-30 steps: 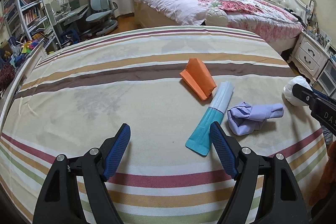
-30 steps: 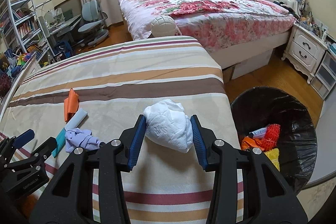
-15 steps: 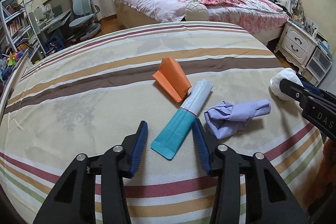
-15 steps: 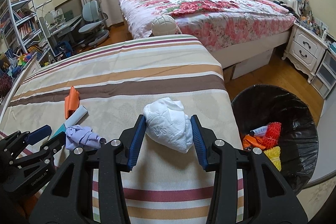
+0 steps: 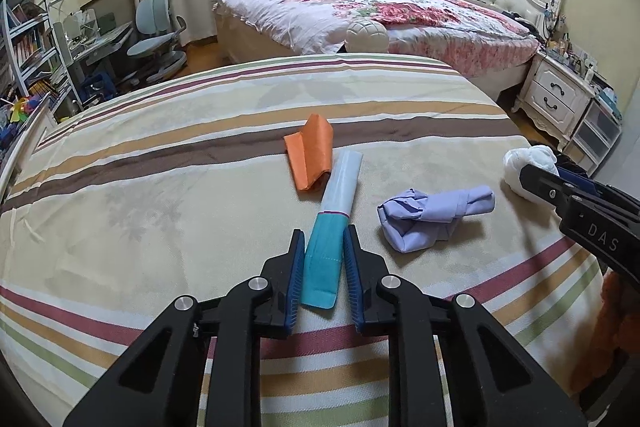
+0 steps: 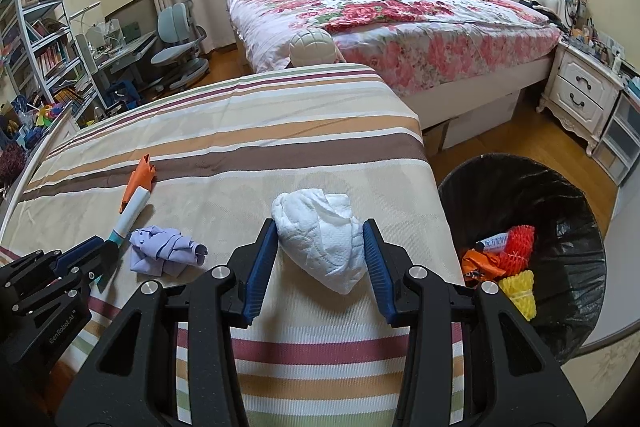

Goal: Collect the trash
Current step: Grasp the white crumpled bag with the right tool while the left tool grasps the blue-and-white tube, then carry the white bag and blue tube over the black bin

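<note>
Trash lies scattered on the striped bedspread (image 5: pixel 160 195) before you. Your left gripper (image 5: pixel 323 259) has its blue pads clamped on the teal end of a teal-and-white tube (image 5: pixel 334 211). Touching the tube's far end is a folded orange paper (image 5: pixel 310 153); to its right sits a crumpled lavender wrapper (image 5: pixel 432 213). Your right gripper (image 6: pixel 320 259) is clamped on a crumpled white tissue wad (image 6: pixel 320 235) near the bedspread's right edge. Beside that edge, on the floor, stands a black-lined trash bin (image 6: pixel 560 203) holding orange, red and yellow scraps.
</note>
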### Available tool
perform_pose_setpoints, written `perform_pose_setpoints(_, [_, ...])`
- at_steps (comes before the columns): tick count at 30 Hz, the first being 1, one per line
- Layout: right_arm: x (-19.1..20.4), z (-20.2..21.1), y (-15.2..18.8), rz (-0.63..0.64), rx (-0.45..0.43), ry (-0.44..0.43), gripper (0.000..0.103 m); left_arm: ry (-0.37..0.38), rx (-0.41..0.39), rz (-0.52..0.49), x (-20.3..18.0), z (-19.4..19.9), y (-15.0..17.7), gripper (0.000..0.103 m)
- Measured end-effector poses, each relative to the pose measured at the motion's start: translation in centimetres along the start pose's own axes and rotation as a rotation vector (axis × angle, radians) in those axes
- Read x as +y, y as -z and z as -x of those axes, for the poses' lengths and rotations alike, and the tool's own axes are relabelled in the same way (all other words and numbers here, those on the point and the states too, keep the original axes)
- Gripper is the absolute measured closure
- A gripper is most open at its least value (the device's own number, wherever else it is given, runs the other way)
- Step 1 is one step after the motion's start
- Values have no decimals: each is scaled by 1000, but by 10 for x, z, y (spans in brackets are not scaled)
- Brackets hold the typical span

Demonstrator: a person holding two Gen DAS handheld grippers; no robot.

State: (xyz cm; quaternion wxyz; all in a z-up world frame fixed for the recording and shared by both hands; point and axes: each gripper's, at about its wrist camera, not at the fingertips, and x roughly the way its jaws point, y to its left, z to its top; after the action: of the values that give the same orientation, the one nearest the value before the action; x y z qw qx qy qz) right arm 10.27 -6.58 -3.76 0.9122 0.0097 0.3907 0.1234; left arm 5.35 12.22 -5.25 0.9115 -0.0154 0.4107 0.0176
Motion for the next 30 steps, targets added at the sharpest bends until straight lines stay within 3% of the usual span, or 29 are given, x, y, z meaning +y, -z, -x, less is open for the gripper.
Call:
perform_pose_setpoints(17, [-7, 30, 12, -14, -40, 4, 62, -6, -47, 37, -8, 24, 1, 82])
perform_pose_setpoints(30, [-25, 55, 23, -38, -71, 23, 62, 28, -92, 12, -40, 42, -3, 82])
